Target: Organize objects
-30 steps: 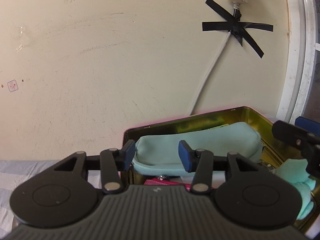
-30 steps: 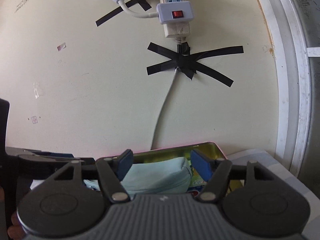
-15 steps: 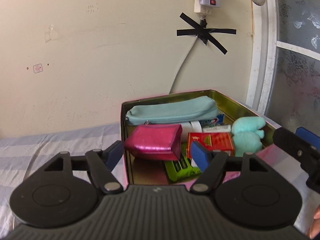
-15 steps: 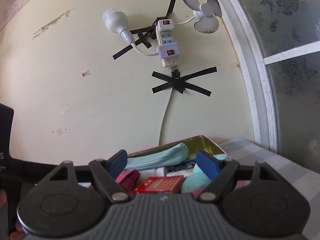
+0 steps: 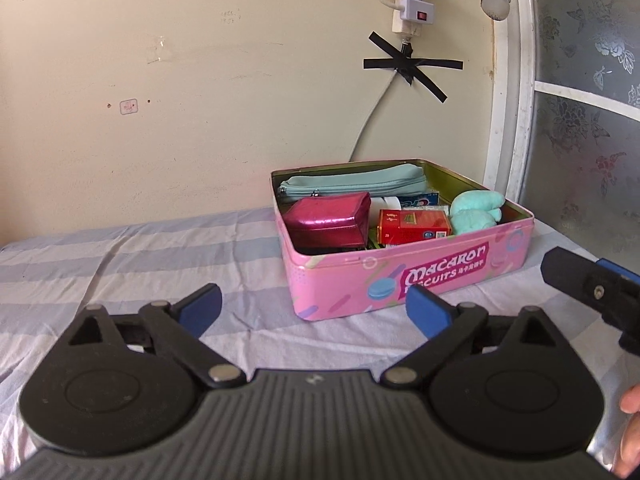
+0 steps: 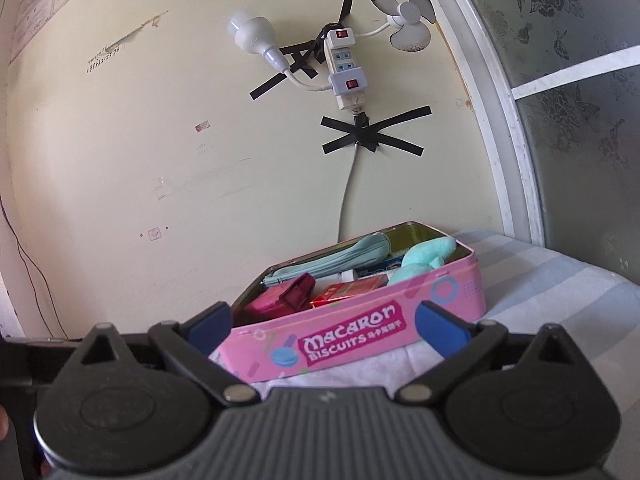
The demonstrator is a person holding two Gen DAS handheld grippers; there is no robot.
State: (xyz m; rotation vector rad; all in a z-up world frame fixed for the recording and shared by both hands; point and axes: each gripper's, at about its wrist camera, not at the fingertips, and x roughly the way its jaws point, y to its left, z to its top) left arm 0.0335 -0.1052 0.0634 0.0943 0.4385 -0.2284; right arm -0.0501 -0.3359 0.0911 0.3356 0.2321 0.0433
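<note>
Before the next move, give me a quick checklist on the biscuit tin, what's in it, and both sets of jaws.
1. Left gripper empty, jaws opening: ok.
2. Right gripper empty, jaws opening: ok.
3. Pink tin flat on the striped sheet, lid off: ok.
4. Teal pouch, magenta purse, red box and teal plush inside the tin: ok.
5. Items still outside the tin: cannot tell.
6. Lid's whereabouts: cannot tell.
</note>
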